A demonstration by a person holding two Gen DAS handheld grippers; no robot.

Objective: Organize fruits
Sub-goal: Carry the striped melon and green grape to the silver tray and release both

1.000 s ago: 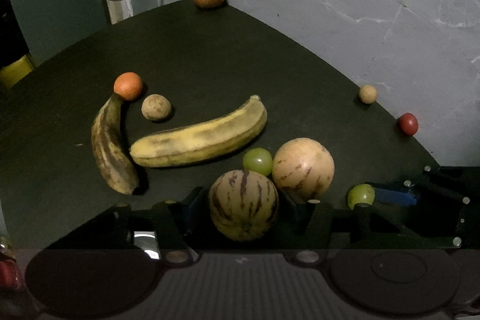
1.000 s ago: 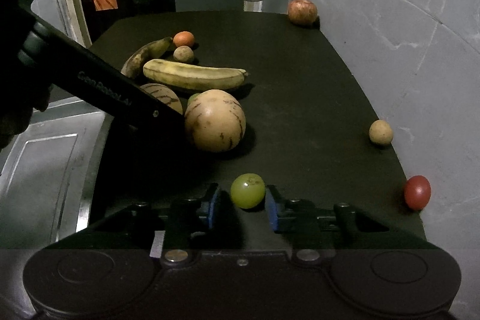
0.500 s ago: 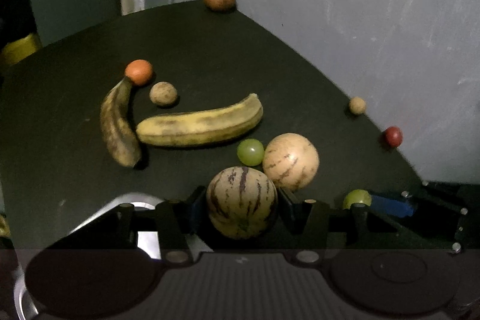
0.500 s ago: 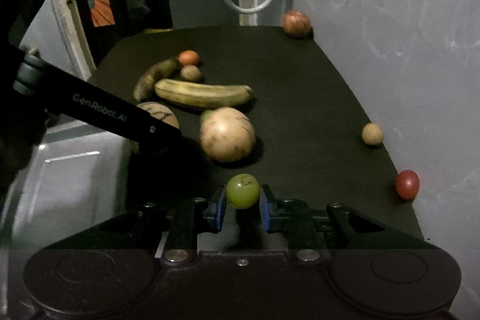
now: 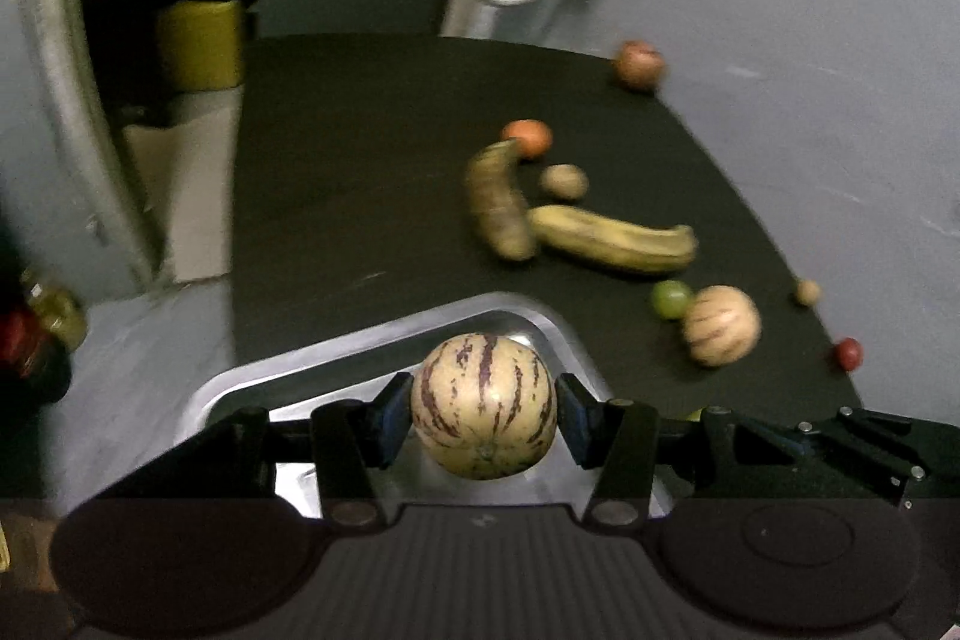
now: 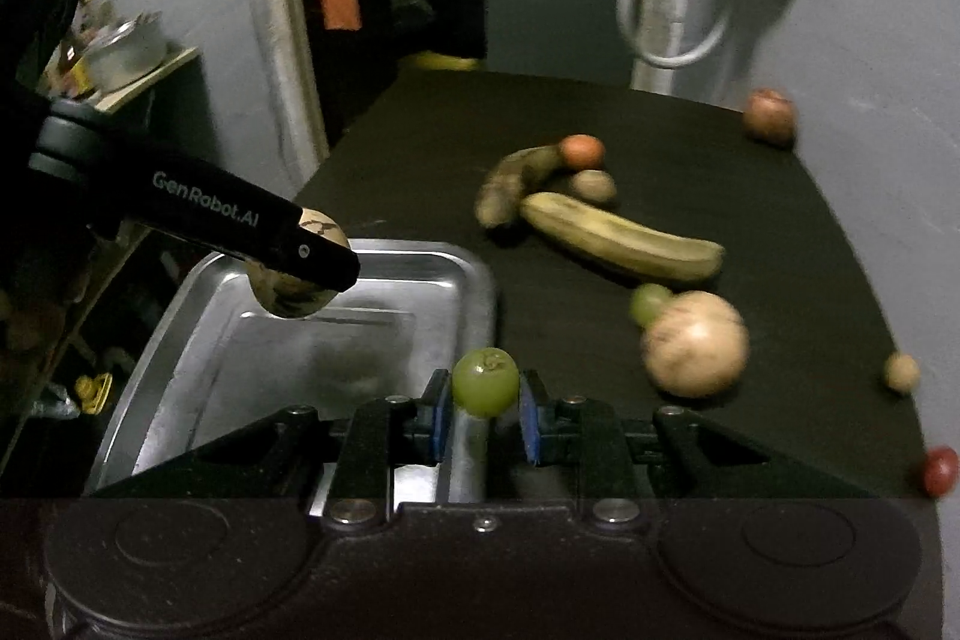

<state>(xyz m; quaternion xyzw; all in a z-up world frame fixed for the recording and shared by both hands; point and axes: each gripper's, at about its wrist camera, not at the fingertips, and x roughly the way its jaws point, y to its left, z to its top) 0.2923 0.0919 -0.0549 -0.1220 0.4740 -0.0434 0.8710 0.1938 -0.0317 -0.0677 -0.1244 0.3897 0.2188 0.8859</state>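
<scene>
We hold a striped melon in our left gripper, its blue pads pressed against the fruit's two sides, and it hangs above the near corner of a metal tray. Our right gripper pinches a green grape between its pads, lifted off the surface right at the tray's right rim. In the right wrist view the left gripper carries its melon over the tray's far left part. On the black table lie a yellow banana, a browner banana touching its end, an orange fruit, a small tan fruit, a second striped melon with another grape against it, and a red fruit near the edge.
</scene>
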